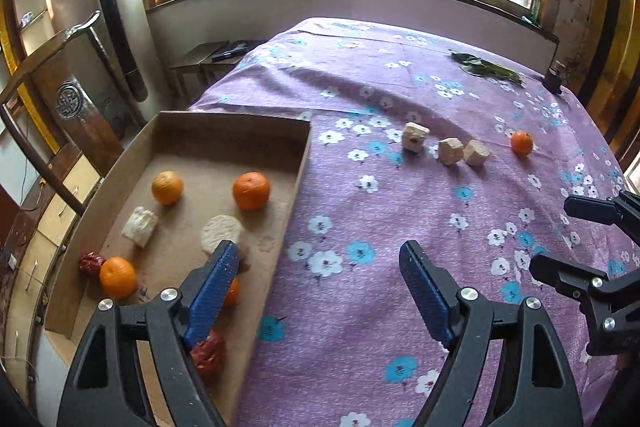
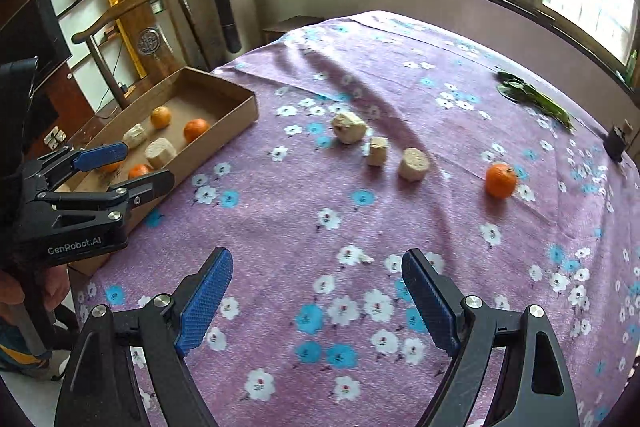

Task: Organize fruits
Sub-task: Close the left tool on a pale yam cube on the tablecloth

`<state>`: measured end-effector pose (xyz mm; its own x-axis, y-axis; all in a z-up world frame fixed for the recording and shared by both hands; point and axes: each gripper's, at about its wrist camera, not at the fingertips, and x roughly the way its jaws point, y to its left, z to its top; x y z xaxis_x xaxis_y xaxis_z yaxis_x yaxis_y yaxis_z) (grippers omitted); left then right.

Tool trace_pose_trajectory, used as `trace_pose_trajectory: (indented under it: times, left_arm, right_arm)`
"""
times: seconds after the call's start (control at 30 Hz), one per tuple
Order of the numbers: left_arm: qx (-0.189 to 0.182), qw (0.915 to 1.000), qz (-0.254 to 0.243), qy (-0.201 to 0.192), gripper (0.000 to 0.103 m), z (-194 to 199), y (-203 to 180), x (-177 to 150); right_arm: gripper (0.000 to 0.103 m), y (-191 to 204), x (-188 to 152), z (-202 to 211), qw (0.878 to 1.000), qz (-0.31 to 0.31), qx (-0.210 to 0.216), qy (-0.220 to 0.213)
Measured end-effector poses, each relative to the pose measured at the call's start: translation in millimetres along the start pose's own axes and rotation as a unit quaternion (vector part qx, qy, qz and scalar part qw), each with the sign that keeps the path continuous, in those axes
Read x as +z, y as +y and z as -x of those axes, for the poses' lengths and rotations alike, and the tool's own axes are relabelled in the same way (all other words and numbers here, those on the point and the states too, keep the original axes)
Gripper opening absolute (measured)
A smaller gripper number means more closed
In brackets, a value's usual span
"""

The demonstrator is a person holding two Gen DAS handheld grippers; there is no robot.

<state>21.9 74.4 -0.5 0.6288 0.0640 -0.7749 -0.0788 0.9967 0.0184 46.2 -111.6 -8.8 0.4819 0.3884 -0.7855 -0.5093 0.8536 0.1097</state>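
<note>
A shallow cardboard box [image 1: 298, 163] [image 2: 240, 115] lies at the table's left edge. It holds several oranges [image 1: 251, 190], two pale chunks [image 1: 221, 231] and red fruits [image 1: 208, 353]. On the purple floral cloth lie three pale chunks [image 1: 415, 135] [image 2: 349, 127] and one orange [image 1: 522, 143] [image 2: 501, 179]. My left gripper [image 1: 320, 259] [image 2: 132, 167] is open and empty, its left finger over the box's near right part. My right gripper [image 2: 316, 267] [image 1: 560, 239] is open and empty above bare cloth, well short of the chunks.
Green leaves [image 2: 536, 99] and a small dark object [image 2: 616, 143] lie at the far right of the table. A wooden chair [image 2: 132, 19] and shelves stand left of the table. Windows run along the far wall.
</note>
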Motion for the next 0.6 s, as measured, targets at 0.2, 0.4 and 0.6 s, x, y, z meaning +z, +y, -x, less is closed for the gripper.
trace_pose_trajectory:
  times: [0.2, 0.4, 0.6]
  left_arm:
    - [-0.021, 0.9994, -0.022, 0.016, 0.082, -23, -31, 21]
    - [-0.014, 0.9978, -0.046, 0.046, 0.082, -62, -55, 50]
    - [0.008, 0.9957, -0.06, 0.07, 0.082, -103, -71, 77]
  right_arm:
    - [0.09, -23, 2, -9, 1.0, -0.005, -0.008, 0.014]
    - [0.09, -41, 3, -18, 0.999, -0.002, -0.016, 0.031]
    - [0.09, -61, 15, -24, 0.999, -0.001, -0.014, 0.035]
